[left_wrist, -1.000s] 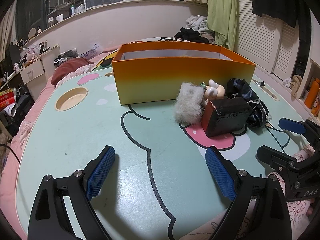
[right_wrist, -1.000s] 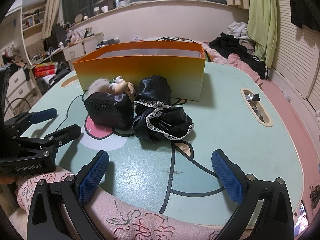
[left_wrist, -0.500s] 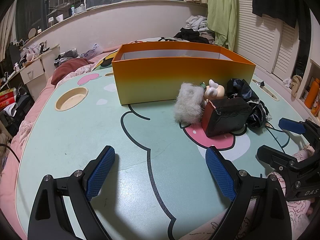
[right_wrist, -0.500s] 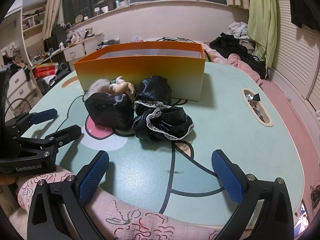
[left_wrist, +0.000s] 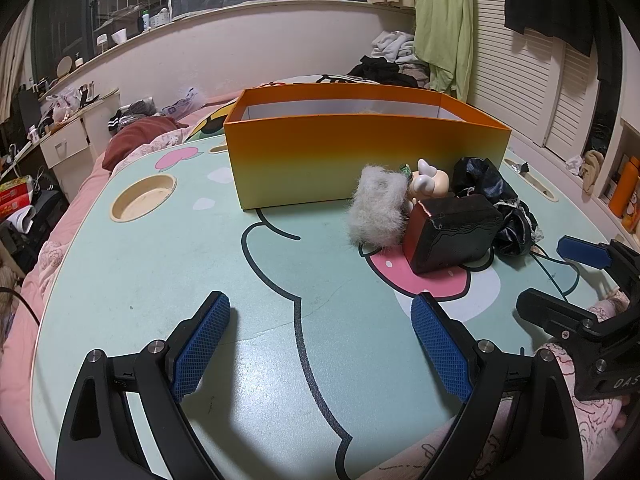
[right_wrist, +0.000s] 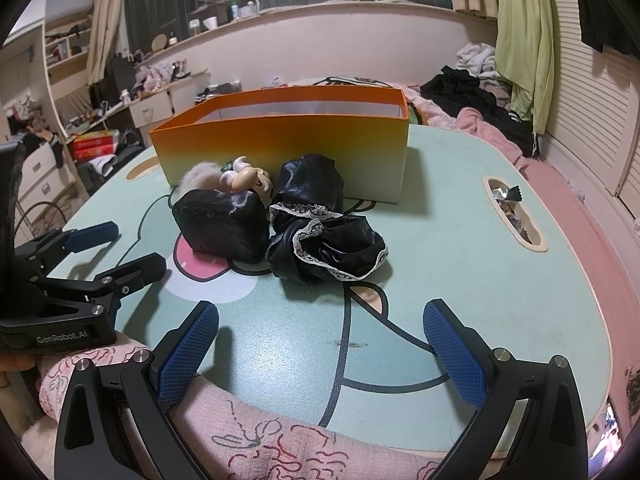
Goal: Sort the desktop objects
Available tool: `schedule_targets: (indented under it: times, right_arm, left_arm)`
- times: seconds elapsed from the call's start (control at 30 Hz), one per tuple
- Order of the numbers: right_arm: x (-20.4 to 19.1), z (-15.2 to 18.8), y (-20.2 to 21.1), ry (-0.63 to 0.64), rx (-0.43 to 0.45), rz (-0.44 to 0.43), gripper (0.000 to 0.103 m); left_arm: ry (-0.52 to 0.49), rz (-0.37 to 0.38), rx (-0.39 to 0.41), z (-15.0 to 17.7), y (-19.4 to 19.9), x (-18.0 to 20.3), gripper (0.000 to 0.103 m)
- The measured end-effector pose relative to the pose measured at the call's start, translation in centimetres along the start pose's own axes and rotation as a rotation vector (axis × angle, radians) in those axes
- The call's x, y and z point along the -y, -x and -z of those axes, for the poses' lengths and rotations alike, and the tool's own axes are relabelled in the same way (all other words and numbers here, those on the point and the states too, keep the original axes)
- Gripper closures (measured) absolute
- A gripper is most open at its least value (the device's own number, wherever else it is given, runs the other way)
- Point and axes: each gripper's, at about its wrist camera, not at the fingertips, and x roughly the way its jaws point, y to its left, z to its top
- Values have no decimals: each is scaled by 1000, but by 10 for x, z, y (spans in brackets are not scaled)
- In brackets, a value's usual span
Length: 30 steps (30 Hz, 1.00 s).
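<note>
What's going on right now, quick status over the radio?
Left gripper and right gripper open, empty. Fluffy wad, figurine, black block, black cloth sit outside orange box. Nothing blocking.

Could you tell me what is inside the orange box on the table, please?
Only the white inner walls of the orange box show over its rim in both wrist views. Its floor is hidden by the near wall, so whether anything lies in it cannot be told.
</note>
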Motion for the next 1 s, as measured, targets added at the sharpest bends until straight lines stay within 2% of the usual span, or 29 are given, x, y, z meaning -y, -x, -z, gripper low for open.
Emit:
schedule_targets:
  times: [0.77, 0.93, 1.0]
  right_arm:
    - [3, 0, 1, -20, 17, -28, 1]
    - [3, 0, 1, -29, 30, -44, 5]
    - [5, 1, 4, -35, 39, -63, 11]
  left_arm:
    - [0, 0, 0, 0, 0, 0, 11]
    - [0, 0, 0, 0, 0, 0, 11]
    - [0, 0, 0, 0, 0, 0, 11]
